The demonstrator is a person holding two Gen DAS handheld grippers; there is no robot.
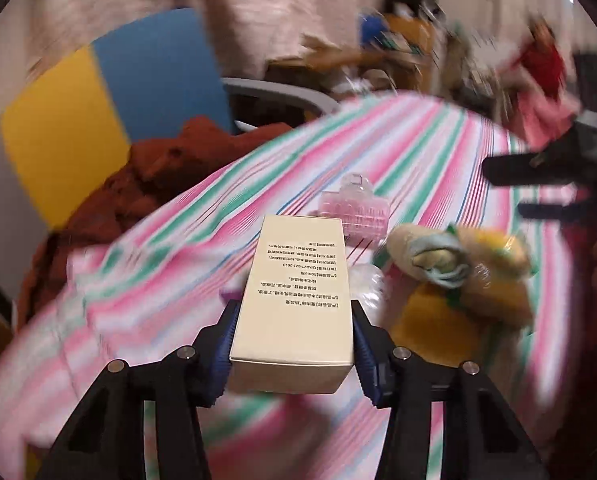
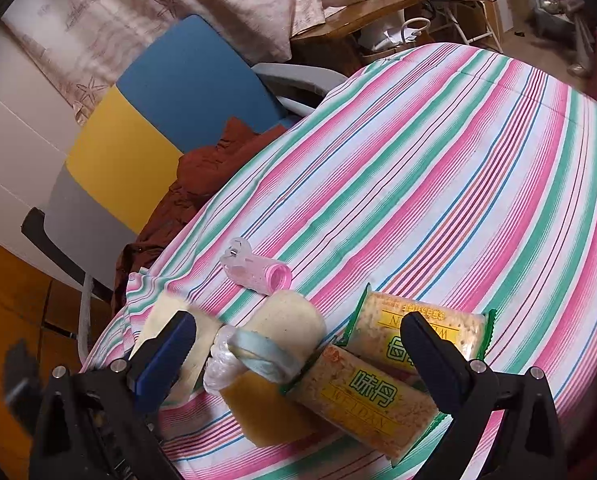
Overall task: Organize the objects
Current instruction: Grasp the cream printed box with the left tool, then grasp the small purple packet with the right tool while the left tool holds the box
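A cluttered home room: striped bedsheet [image 2: 438,168], patterned curtain [image 2: 186,12], colour-block chair [image 2: 186,80].

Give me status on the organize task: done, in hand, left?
Done: nothing visibly sorted; no container or tidy group shows. In hand: left gripper is shut on the cream box; right gripper is open, above the pile. Left: two snack packets, pink hair roller, tape roll lie loose on the striped cloth.
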